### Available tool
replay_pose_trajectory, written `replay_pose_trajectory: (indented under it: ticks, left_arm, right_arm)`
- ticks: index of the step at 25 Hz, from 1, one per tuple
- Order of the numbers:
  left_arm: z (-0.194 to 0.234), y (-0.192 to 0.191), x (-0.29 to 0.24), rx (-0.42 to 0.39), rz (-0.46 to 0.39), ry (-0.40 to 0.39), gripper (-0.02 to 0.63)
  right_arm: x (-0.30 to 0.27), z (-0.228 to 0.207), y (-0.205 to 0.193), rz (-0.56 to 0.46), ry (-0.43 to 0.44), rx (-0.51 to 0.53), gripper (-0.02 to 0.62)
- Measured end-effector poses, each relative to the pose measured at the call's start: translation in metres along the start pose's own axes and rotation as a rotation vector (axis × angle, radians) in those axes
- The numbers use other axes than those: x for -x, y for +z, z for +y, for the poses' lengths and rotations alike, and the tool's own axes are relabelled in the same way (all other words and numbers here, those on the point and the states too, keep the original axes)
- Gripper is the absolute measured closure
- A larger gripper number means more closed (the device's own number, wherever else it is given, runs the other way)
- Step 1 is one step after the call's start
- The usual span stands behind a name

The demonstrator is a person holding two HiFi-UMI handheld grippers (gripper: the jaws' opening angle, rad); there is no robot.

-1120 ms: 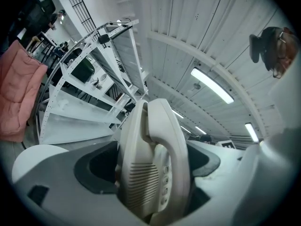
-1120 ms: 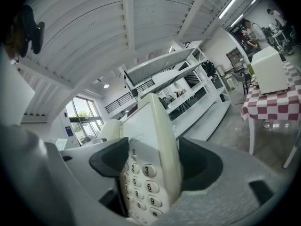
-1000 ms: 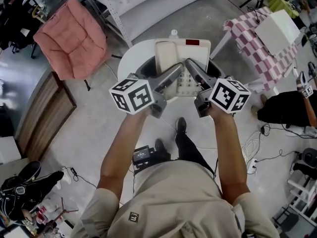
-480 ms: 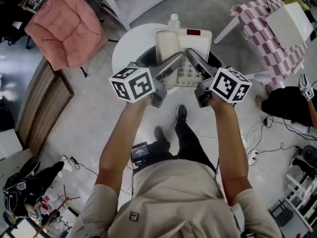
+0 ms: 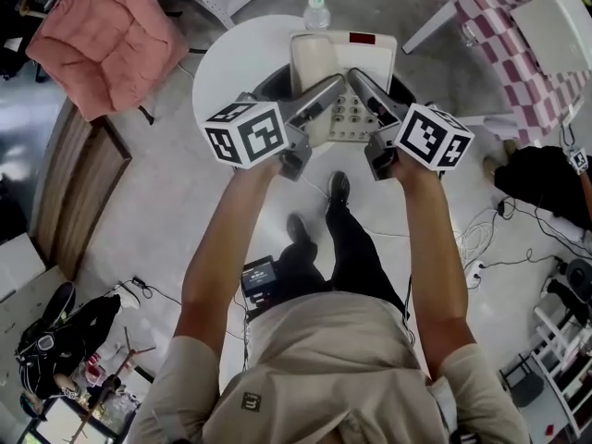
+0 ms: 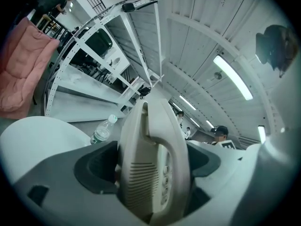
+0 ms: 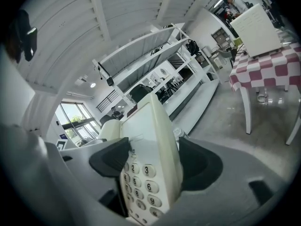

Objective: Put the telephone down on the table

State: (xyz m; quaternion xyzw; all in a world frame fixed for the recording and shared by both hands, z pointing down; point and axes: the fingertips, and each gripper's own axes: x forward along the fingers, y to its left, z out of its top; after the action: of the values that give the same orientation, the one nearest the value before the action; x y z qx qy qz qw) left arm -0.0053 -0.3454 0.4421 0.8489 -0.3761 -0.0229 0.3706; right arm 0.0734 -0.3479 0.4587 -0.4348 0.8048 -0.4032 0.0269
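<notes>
Left: a round white counter (image 5: 227,63) with a water bottle (image 5: 316,12) upright near its far edge.

Left of centre: the left gripper (image 5: 326,95) has its jaws pinching the handset side of the telephone (image 5: 347,58). Its own view shows the dark pads pressed against both faces of the casing.

Centre: the cream telephone, handset on its cradle, is carried between the two grippers above the counter's near half. In both gripper views it stands tilted and edge-on. No view settles whether its underside touches the surface, though it appears to be held clear.

Right of centre: the right gripper (image 5: 359,86) has its jaws clamped on the keypad side, with the number buttons visible between the pads.

Step in hand, as judged: the telephone is positioned over the counter and not yet set down. The next move calls for lowering both grippers together, levelling the base so it lands flat and clear of the bottle. Only then should both pairs of jaws spread.
</notes>
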Motion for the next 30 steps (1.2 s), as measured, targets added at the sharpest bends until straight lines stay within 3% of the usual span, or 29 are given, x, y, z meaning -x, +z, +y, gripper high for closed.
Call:
replay_pose_trajectory:
  ticks: [14, 30]
  left_arm:
    - [0.077, -0.041, -0.024, 0.071, 0.068, 0.064, 0.202]
    - [0.15, -0.095, -0.06, 0.192, 0.153, 0.075, 0.202]
  right_arm:
    - [-0.054, -0.055, -0.051, 0.082, -0.024, -0.075, 0.29]
    - [-0.107, -0.119, -0.102, 0.167, -0.066, -0.158, 0.29]
